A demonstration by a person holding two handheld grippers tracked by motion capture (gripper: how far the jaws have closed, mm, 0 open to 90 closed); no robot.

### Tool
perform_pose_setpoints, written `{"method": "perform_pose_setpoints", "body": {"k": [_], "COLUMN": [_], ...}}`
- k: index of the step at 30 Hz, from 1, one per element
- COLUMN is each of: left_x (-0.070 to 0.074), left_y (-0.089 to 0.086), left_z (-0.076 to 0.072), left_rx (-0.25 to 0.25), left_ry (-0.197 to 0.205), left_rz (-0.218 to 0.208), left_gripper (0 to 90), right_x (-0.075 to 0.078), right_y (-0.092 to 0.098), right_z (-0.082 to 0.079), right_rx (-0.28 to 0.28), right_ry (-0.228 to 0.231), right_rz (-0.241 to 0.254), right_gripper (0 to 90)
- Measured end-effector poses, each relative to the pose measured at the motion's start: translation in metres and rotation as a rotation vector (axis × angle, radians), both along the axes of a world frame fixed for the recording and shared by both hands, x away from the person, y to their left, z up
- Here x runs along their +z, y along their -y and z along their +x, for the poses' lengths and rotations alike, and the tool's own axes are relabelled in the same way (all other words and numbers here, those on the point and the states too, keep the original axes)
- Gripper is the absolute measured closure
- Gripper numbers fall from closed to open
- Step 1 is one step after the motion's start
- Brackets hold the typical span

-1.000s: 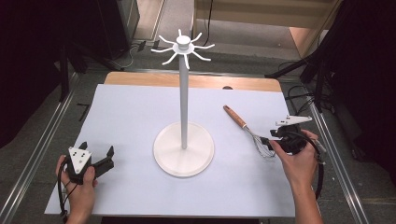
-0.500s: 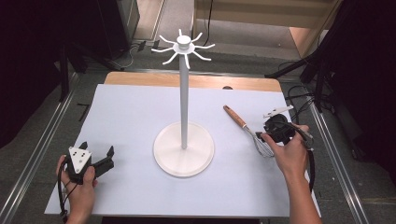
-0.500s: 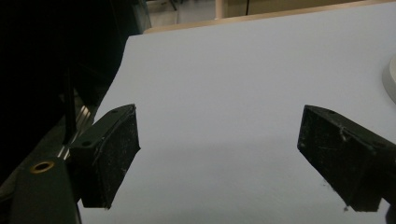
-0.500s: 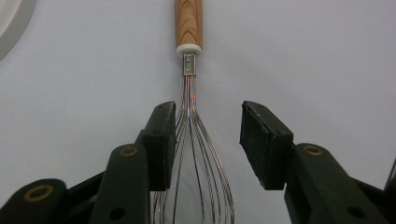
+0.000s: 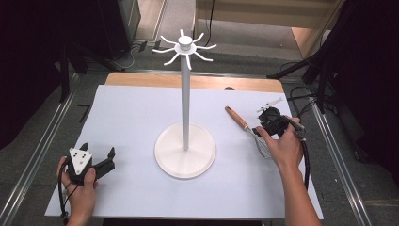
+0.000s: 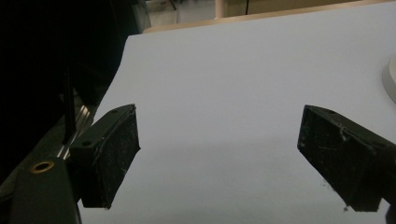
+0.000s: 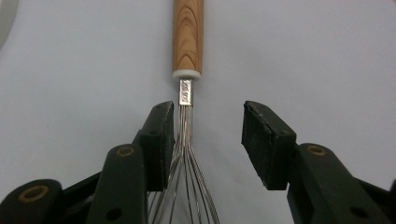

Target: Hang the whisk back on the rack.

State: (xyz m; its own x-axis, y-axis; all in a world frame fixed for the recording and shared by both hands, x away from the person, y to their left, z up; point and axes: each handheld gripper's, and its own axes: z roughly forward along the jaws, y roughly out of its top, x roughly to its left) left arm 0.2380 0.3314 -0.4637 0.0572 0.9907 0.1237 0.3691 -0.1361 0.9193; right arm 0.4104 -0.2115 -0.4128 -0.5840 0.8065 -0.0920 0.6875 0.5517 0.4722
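A whisk (image 5: 245,127) with a wooden handle (image 7: 187,35) and wire loops (image 7: 184,163) lies flat on the white table cover, right of the stand. My right gripper (image 5: 263,123) is over it, open, its jaws on either side of the wires just below the metal collar (image 7: 186,92); the left pad (image 7: 160,142) is close against the wires. A tall white stand (image 5: 185,96) with hooks at its top (image 5: 185,47) rises from a round base (image 5: 185,150) mid-table. My left gripper (image 5: 101,157) rests open at the front left, with bare cover between its pads (image 6: 112,156).
The white cover (image 5: 131,122) spans the table, with a strip of wood (image 5: 211,82) at the far edge and metal rails (image 5: 33,155) along both sides. The stand's base edge (image 6: 390,77) shows at the right of the left gripper view.
My right gripper has moved left and forward, from beyond the whisk's wire end to over the wires near the collar. The left gripper has stayed put.
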Motion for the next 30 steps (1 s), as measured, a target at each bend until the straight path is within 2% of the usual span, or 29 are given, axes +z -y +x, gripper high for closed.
{"method": "perform_pose_setpoints", "body": {"k": [5, 11, 17, 30], "left_x": [0.000, 0.000, 0.000, 0.000], "left_y": [0.000, 0.000, 0.000, 0.000], "left_z": [0.000, 0.000, 0.000, 0.000], "left_rx": [0.000, 0.000, -0.001, -0.002], "left_ry": [0.001, 0.000, 0.000, 0.000], "left_rz": [-0.002, -0.004, -0.002, -0.001], "left_gripper": [13.4, 13.4, 13.4, 13.4], "right_x": [0.000, -0.004, -0.004, -0.004], "right_y": [-0.006, -0.019, -0.027, -0.040], "right_z": [0.011, 0.029, 0.035, 0.053], "right_rx": [0.008, 0.027, 0.031, 0.047], "right_ry": [-0.029, -0.068, -0.083, -0.125], "right_rz": [0.005, -0.013, -0.018, -0.075], "right_gripper": [55.1, 54.3, 54.7, 56.6]}}
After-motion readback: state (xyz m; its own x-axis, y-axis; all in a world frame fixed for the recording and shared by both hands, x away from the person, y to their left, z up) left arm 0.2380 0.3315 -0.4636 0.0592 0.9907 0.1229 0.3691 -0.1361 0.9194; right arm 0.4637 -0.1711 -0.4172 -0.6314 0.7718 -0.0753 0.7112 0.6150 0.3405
